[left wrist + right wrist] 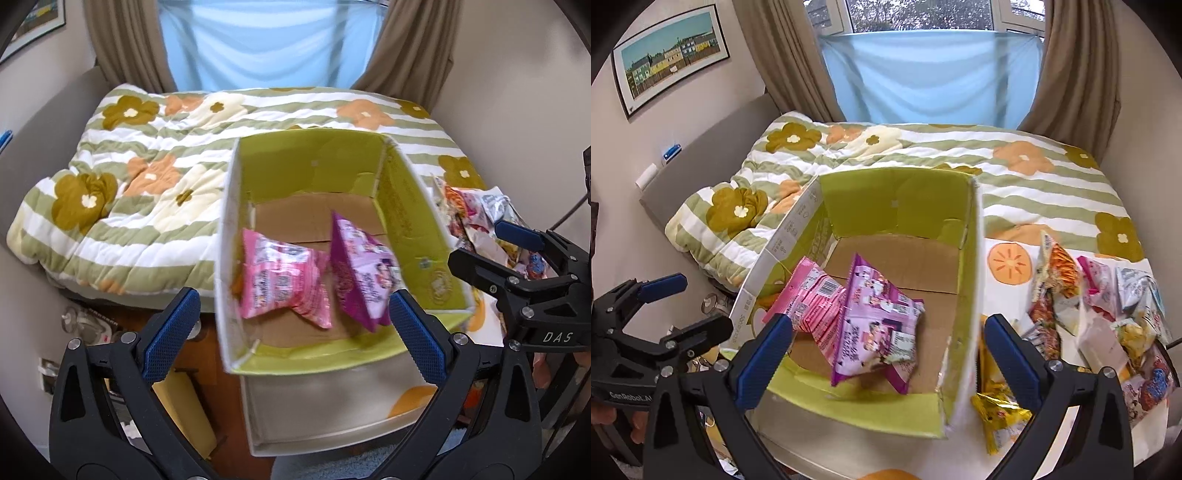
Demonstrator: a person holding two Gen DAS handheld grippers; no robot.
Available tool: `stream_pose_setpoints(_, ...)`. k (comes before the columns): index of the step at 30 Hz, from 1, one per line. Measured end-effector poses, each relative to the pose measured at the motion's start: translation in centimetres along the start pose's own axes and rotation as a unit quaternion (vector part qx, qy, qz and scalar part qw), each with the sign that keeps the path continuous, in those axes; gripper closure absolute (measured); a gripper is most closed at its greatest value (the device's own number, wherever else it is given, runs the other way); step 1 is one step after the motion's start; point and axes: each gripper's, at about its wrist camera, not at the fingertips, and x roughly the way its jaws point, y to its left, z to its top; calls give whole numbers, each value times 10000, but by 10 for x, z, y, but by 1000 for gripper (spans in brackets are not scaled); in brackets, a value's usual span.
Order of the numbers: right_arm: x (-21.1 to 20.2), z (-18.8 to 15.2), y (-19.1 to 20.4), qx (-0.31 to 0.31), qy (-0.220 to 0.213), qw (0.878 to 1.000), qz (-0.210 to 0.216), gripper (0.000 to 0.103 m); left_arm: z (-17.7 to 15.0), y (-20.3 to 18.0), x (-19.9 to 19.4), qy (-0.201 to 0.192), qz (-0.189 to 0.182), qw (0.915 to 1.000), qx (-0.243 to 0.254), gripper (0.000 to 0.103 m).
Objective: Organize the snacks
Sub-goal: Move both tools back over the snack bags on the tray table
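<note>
**Two packets boxed, pile waiting to the right**

The pink snack packet (812, 310) and purple snack packet (875, 325) lean together in the cardboard box (897, 199). Loose snacks (1100, 306) lie right of it, probably next. Left gripper (291, 332) and right gripper (886, 354) gape, empty.

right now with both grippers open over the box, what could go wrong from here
The green-lined cardboard box appears to overhang the bed's edge, so a push could tip it. The pink snack packet and purple snack packet lean loosely and may topple when more land. The yellow snack packet lies close against the box wall, awkward for the right gripper.
</note>
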Motion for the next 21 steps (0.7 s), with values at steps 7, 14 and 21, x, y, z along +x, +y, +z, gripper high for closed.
stream_pose_setpoints(7, -43, -19, -53, 147, -163, 9997, -63, 0, -10, -74, -7, -65, -152, 9999, -18, 2)
stream_pose_setpoints(14, -92, -53, -149, 415, -159, 9987, -232, 0, -29, -177, 2, 70, -196, 9998, -76, 2)
stream_pose_setpoints(21, -126, -83, -238, 683, -199, 9949, -721, 0, -50, -267, 26, 395, -425, 9983, -85, 2)
